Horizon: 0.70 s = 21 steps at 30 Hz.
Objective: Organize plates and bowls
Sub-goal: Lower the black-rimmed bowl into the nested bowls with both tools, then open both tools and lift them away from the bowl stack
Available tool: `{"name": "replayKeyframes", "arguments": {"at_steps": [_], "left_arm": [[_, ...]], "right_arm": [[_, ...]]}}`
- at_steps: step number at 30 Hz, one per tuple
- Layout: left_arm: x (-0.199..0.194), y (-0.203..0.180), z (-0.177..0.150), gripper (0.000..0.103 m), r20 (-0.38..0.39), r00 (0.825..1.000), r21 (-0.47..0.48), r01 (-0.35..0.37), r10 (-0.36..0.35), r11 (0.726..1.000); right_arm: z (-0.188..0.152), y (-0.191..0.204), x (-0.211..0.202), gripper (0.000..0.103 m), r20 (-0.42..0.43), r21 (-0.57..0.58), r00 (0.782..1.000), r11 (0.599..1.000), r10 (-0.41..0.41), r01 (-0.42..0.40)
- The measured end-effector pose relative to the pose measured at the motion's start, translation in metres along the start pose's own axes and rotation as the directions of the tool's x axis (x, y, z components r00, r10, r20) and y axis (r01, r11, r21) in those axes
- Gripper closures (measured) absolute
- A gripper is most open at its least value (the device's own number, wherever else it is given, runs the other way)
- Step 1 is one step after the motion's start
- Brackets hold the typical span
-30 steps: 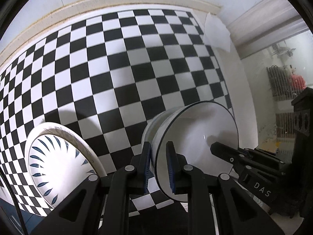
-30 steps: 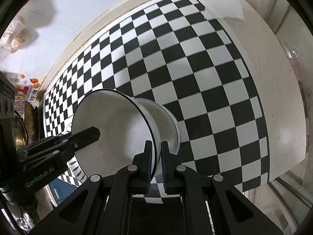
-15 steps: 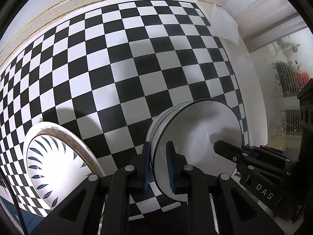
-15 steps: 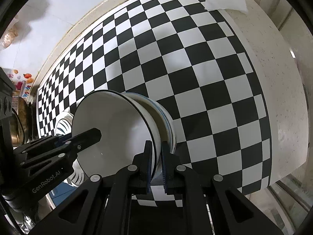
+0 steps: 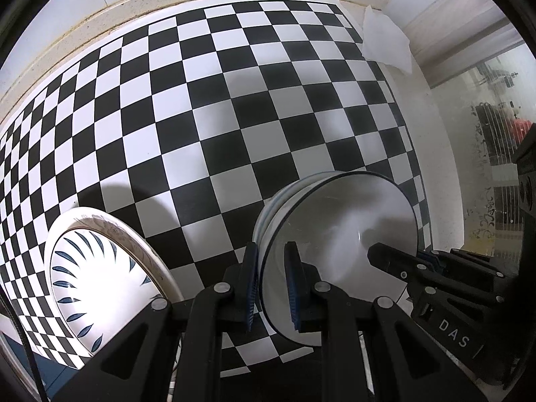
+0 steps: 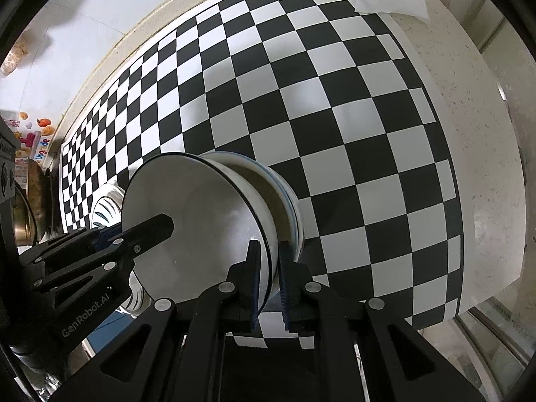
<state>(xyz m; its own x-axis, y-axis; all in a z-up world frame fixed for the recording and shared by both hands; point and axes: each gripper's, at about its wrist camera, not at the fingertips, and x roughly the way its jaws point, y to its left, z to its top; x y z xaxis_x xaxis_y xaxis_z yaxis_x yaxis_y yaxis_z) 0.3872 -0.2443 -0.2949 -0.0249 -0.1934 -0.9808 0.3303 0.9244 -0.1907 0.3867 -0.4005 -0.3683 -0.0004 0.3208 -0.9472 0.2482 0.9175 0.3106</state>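
Resting between both claws, the white bowl with a thin black rim (image 5: pixel 338 234) sat nested in a stack of bowls (image 6: pixel 288 201) on the checkered mat (image 5: pixel 207 107). Left gripper (image 5: pixel 271 281) was clenched on the bowl's rim, one blue pad inside the wall and one outside. Right gripper (image 6: pixel 269 278) gripped the opposite side of the same rim, wall pinched between its pads; its jaws were just beginning to ease apart, though the pads were pressed to the wall.

In the left wrist view, the right gripper's black fingers reached in over the bowl from the right side. In the right wrist view, the left gripper's fingers came in from the left, over the bowl's inside.

Lower bowls of the stack showed blue-lined edges just beyond the right claw's outer pad.

Left of the left claw, near it, lay a white plate with dark blue leaf marks (image 5: pixel 97 288), its nearer part stacked on a plate with a grey-patterned rim. A crumpled white tissue (image 5: pixel 385 42) lay well ahead, at the mat's far right corner, on the pale speckled counter (image 6: pixel 485 167).
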Motion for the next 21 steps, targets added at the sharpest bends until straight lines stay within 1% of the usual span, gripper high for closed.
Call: {"name": "replayKeyframes", "arguments": {"at_steps": [4, 7, 10, 11, 15, 18, 21], "left_arm": [[-0.001, 0.0, -0.002, 0.089, -0.003, 1.0, -0.005, -0.002, 0.002, 1.0], [0.0, 0.001, -0.004, 0.089, -0.007, 1.0, -0.005, -0.003, 0.003, 1.0], [-0.001, -0.001, -0.007, 0.089, -0.007, 1.0, -0.004, -0.005, 0.005, 1.0], [-0.002, -0.002, -0.007, 0.089, -0.005, 1.0, -0.003, -0.009, 0.009, 1.0], [-0.006, -0.003, -0.01, 0.089, 0.002, 1.0, -0.005, -0.011, 0.011, 1.0], [-0.016, -0.004, -0.015, 0.089, 0.027, 1.0, 0.003, -0.016, 0.015, 1.0], [-0.035, -0.005, -0.025, 0.088, 0.067, 0.997, 0.008, -0.036, 0.035, 0.999]], "right_arm": [[0.0, 0.0, -0.001, 0.089, -0.001, 0.007, 1.0, 1.0, 0.0, 0.0], [-0.001, 0.001, -0.005, 0.089, 0.011, -0.004, 1.0, 1.0, -0.018, 0.018], [-0.002, 0.004, -0.01, 0.084, 0.024, -0.015, 0.999, 0.999, -0.042, 0.042], [-0.002, 0.004, -0.011, 0.084, 0.031, -0.02, 0.998, 0.998, -0.051, 0.051], [-0.005, 0.003, -0.015, 0.084, 0.036, -0.018, 0.998, 0.999, -0.047, 0.048], [-0.008, 0.004, -0.022, 0.084, 0.054, -0.023, 0.997, 0.999, -0.047, 0.049], [-0.016, 0.009, -0.036, 0.083, 0.087, -0.045, 0.995, 0.997, -0.057, 0.061]]}}
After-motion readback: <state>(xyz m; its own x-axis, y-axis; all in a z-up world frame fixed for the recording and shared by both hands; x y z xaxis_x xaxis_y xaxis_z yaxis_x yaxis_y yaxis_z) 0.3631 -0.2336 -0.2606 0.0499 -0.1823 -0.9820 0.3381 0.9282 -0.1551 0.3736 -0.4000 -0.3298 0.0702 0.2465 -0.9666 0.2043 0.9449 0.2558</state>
